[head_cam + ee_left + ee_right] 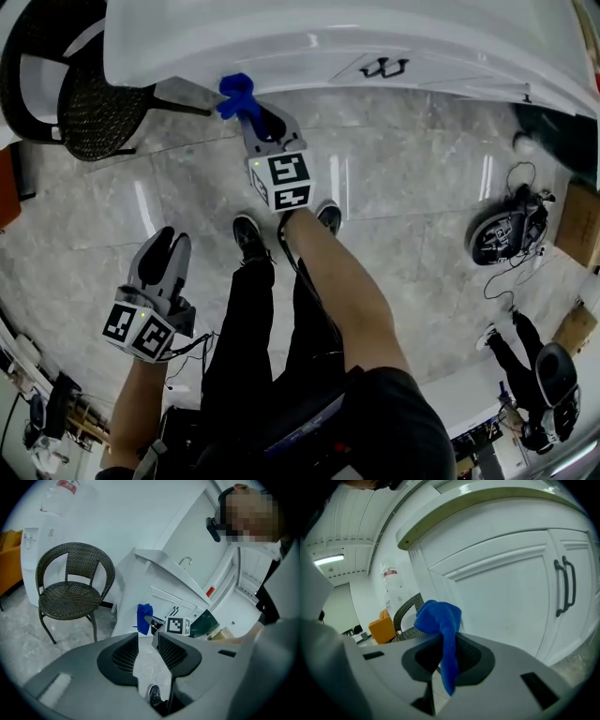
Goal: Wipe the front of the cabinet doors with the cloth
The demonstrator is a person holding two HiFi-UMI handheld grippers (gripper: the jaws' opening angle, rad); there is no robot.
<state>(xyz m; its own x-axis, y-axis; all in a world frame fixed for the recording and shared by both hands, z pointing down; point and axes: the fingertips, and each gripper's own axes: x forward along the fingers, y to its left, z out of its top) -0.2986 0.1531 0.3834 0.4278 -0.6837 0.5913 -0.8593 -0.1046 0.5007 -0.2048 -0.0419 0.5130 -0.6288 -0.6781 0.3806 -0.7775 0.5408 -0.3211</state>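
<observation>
While the right gripper point(251, 117) has its jaws clamped on the blue cloth point(443, 630), with a bunched wad poking out ahead of them and a tail hanging down between them, we judge the wiping to be somewhere in its early or middle part rather than finished. In the head view the wad sits right up at the white cabinet front, just under the overhanging countertop point(328, 37) and towards its left end. We cannot tell from any view whether it is actually pressing on the panel or hanging just off it. The right gripper view looks onto the left-hand cabinet door point(501, 597), with the pair of dark handles point(563, 587) and the neighbouring door point(583, 620) off to the right, well apart from the cloth. Neither door shows streaks, damp patches or dirt, so we cannot read how much has been covered. By position alone, we take the handle side and the second door as work left to do. Our left gripper point(171, 242) hangs low beside the leg, jaws slightly apart with nothing between them, only floor and a shoe showing through the gap.
</observation>
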